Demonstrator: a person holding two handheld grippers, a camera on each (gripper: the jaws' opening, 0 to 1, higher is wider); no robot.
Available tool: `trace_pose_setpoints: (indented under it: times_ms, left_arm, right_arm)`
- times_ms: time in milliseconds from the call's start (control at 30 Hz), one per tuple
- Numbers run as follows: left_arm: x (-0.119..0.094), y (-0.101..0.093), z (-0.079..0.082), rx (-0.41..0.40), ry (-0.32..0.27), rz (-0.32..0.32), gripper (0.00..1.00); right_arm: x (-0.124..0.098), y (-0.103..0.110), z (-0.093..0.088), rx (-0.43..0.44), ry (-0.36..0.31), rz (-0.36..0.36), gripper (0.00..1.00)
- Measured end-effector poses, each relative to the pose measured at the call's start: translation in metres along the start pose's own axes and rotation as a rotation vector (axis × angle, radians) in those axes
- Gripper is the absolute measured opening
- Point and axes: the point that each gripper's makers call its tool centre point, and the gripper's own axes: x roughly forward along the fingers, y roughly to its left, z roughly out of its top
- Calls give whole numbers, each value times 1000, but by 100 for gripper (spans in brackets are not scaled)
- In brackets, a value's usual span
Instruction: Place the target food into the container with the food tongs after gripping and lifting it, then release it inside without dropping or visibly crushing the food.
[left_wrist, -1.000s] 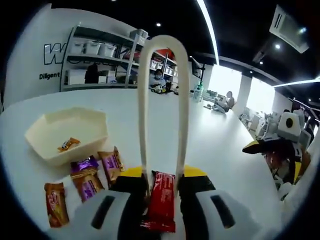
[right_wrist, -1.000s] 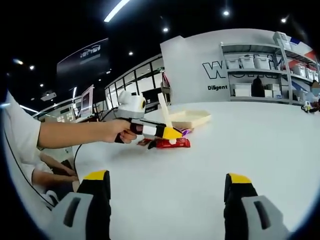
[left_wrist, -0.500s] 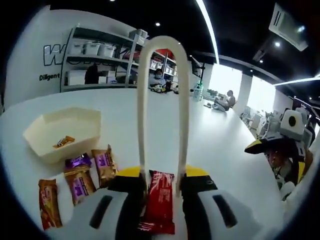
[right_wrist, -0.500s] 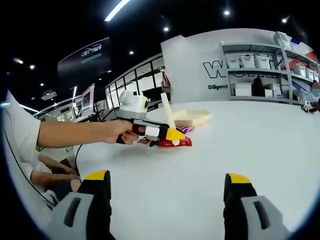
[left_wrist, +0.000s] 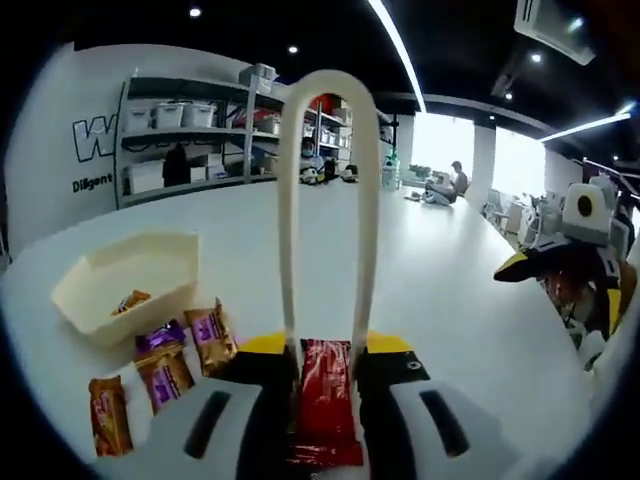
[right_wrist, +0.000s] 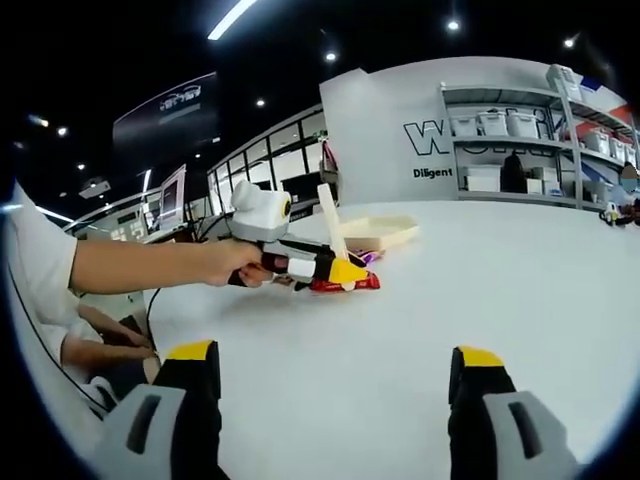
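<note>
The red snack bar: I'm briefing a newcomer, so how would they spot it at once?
On the white table, find the cream tongs in the left gripper. The red snack bar lies between the tongs' arms, apart from the purple and brown wrappers near the cream tray; it's the only red one.

Grey shelving (left_wrist: 190, 120) with white storage boxes (left_wrist: 178, 113) stands against the lettered wall (right_wrist: 380, 120), perhaps beside monitors (right_wrist: 172, 200).

Bright, even light falls from ceiling strip lights (left_wrist: 395, 50) and small spotlights, with daylight glare from the far windows (left_wrist: 440, 145). The white table (right_wrist: 420, 300) shows faint, soft shadows (nothing harsh). Fisheye distortion bends the shelves (left_wrist: 190, 130) and table edges; far details blur.
</note>
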Motion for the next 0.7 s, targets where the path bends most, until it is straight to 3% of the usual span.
trace_pose_setpoints:
  times_ms: [167,233,300,433,567,700]
  left_arm:
    - [0,2,0,-19,-16,20,22]
    - [-2,5,2,-130,-44,20,22]
    - [-3,8,3,-187,-65,23,22]
    - [-3,7,3,-189,-66,19,22]
    - [-5,6,3,-239,-68,9,22]
    - [-10,2,8,-212,-69,9,22]
  right_arm:
    - [-2,-16,8,-59,-32,-90,100]
    - [-4,-17,10,-46,-37,-87,100]
    - [-6,-15,11,-33,-38,-78,100]
    - [-8,-13,8,-34,-28,-74,100]
    - [-10,-13,5,-26,-20,-69,100]
    - [-10,-14,5,-29,-22,-76,100]
